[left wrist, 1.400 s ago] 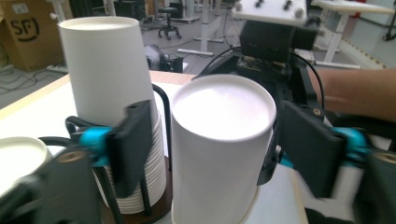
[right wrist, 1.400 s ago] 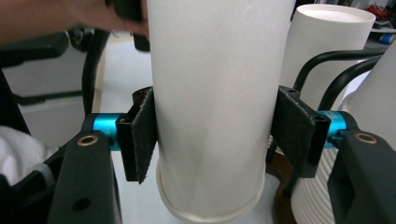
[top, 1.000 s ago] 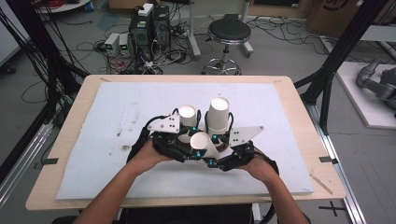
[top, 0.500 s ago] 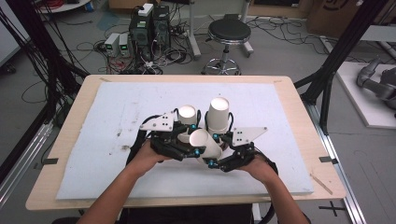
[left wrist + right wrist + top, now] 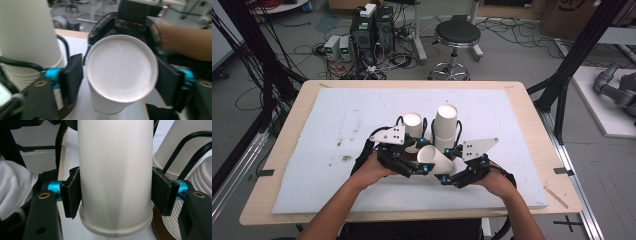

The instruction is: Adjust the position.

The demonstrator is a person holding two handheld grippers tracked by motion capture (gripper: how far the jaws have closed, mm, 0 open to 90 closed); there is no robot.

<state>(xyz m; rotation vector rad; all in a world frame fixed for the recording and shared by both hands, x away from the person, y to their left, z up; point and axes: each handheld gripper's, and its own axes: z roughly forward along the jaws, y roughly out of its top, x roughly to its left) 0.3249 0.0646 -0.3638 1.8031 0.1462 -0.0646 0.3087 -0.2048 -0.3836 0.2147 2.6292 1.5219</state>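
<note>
Holding a paper cup (image 5: 435,161) on its side above the white mat (image 5: 337,125), I am clamping my right gripper (image 5: 451,176) around its body, while my left gripper (image 5: 422,167) is spreading wide beside its base, just in front of two cup stacks (image 5: 446,127).

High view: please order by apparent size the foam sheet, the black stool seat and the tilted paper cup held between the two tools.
1. Foam sheet, by far the largest.
2. Black stool seat, though it sits farther from the camera.
3. Tilted paper cup, the smallest.
</note>
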